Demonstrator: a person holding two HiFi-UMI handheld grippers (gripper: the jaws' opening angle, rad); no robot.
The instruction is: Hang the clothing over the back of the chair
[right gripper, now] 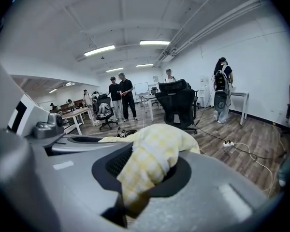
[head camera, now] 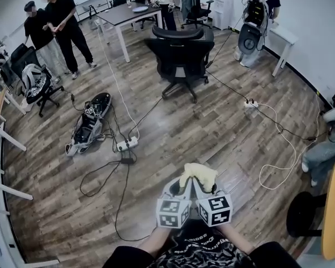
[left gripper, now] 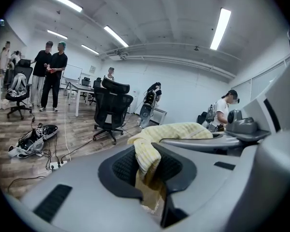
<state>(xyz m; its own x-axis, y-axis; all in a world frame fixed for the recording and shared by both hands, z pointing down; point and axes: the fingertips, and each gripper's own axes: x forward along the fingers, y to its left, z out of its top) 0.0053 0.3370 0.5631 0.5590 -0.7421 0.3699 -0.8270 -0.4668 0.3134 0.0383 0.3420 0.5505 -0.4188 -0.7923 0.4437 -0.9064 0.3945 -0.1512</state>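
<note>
Noted a wood-plank floor (head camera: 212,138) strewn with cables, with a white power strip (head camera: 127,144) and a black bag (head camera: 89,124) lying left of centre. Found a black office chair (head camera: 181,54) well ahead, a grey tabletop (head camera: 125,13) beyond it, and several people standing along the walls. Held low, close to the body, side by side and tipped slightly downward: left claw (left gripper: 146,170) and right claw (right gripper: 145,178). Pinching one yellow checked garment (head camera: 200,175) in each, bunched between both pairs of pads, well apart from the chair.
</note>
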